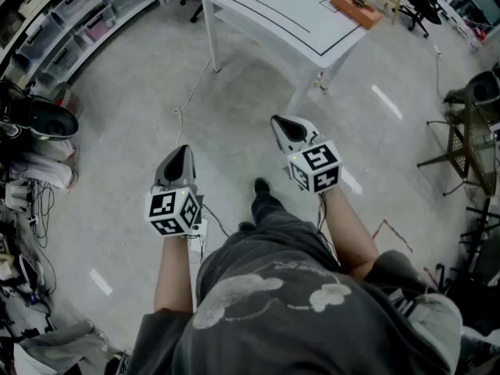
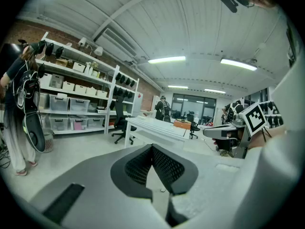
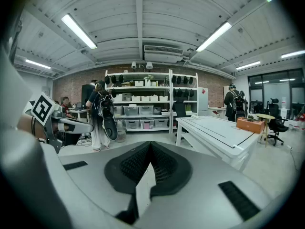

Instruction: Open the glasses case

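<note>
Head view: left hand-held gripper (image 1: 181, 153) and right hand-held gripper (image 1: 280, 123), both clenched, empty, well short of the tabletop (image 1: 273, 14). Case (image 1: 355, 8) lies ahead-right on its far corner, long axis oblique, nearer the right.

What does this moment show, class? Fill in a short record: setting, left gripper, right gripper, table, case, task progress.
setting: workshop; a person stands on a grey floor, shelving to the left
left gripper: jaws together, nothing between them
right gripper: jaws together, nothing between them
table: white, ahead of the person, beyond both grippers
orange case: lies at the table's right end in the head view; too far off to make out its lid
task progress: not yet begun; neither gripper touches the case
</note>
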`<move>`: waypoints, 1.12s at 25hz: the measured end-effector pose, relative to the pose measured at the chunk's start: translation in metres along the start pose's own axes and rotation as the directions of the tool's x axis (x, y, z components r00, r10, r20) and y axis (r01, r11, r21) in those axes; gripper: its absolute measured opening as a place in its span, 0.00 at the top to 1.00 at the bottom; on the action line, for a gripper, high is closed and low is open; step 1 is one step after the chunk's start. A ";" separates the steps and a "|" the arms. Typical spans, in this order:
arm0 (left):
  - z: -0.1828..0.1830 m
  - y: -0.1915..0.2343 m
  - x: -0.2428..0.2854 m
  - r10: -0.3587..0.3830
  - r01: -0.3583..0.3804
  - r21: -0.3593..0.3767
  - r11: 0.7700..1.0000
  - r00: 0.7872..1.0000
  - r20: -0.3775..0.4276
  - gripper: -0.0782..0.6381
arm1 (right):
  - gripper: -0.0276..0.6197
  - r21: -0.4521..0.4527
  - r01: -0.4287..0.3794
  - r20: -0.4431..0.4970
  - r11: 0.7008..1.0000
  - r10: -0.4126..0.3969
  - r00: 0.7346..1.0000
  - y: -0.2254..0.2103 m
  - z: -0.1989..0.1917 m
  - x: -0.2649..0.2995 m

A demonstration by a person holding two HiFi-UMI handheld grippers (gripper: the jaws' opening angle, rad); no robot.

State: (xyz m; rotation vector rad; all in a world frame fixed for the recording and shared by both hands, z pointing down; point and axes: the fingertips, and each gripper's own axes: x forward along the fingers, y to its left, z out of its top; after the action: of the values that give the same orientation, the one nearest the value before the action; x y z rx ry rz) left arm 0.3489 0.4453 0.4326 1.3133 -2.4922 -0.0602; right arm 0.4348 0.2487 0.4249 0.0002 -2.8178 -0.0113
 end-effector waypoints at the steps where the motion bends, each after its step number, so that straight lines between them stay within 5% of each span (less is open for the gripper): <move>1: 0.000 0.000 -0.002 0.000 0.000 0.000 1.000 1.000 -0.001 0.89 | 0.96 -0.003 -0.001 0.002 1.000 0.001 1.000 0.002 0.001 0.000; 18: -0.012 0.025 -0.026 0.019 -0.019 -0.051 0.999 1.000 -0.002 0.89 | 0.96 -0.056 -0.024 0.023 0.998 0.025 0.999 0.033 0.014 0.011; 28: -0.009 0.060 0.007 0.053 -0.054 -0.067 0.996 0.998 -0.015 0.89 | 0.96 -0.013 -0.031 0.043 0.999 0.031 0.999 0.001 0.018 0.078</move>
State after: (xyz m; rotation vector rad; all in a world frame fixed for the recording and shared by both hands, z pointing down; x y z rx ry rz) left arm 0.3003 0.4753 0.4536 1.2155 -2.4901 -0.1224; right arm 0.3556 0.2493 0.4326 -0.0470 -2.8601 -0.0217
